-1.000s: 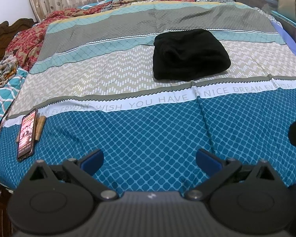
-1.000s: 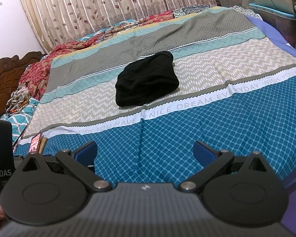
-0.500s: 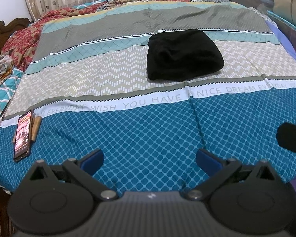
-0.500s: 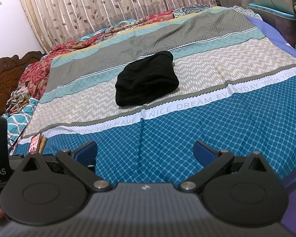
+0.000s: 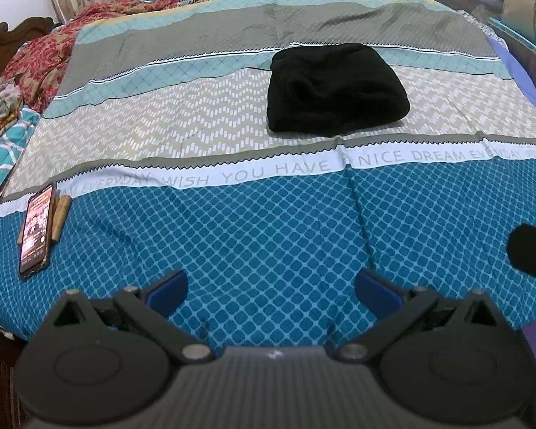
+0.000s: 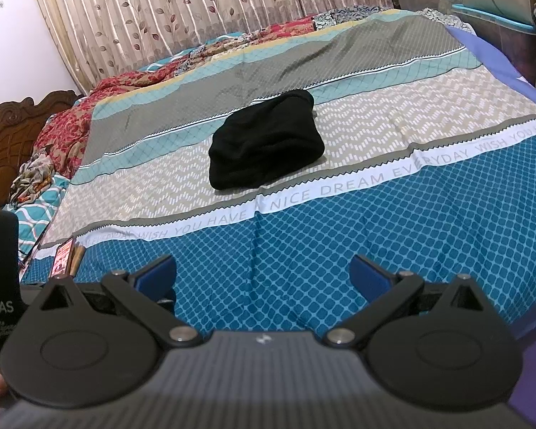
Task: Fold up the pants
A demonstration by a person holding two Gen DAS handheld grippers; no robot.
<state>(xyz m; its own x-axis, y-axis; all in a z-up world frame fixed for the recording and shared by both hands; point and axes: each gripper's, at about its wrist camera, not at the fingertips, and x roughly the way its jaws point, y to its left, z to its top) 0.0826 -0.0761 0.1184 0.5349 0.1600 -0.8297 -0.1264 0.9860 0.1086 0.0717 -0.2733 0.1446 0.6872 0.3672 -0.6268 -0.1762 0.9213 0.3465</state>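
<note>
The black pants [image 5: 334, 89] lie folded into a compact bundle on the beige zigzag band of the bedspread, mid-bed; the right wrist view shows the pants [image 6: 266, 144] slightly left of centre. My left gripper [image 5: 271, 287] hovers open over the blue diamond band near the bed's front edge, well short of the bundle, with nothing between its blue pads. My right gripper [image 6: 262, 273] is likewise open and empty over the blue band. A dark part of the right gripper [image 5: 532, 252] shows at the left wrist view's right edge.
A phone [image 5: 35, 228] with a lit screen lies beside a small wooden stick [image 5: 60, 220] at the bed's front left corner. Crumpled red floral bedding [image 6: 68, 132] and a carved wooden headboard [image 6: 14, 132] are on the left. Curtains [image 6: 196, 10] hang behind; storage boxes [image 6: 493, 39] stand right.
The left wrist view has swung slightly, so the pants and phone sit a little further left in frame. The right gripper has hardly moved. Both grippers stay open.
</note>
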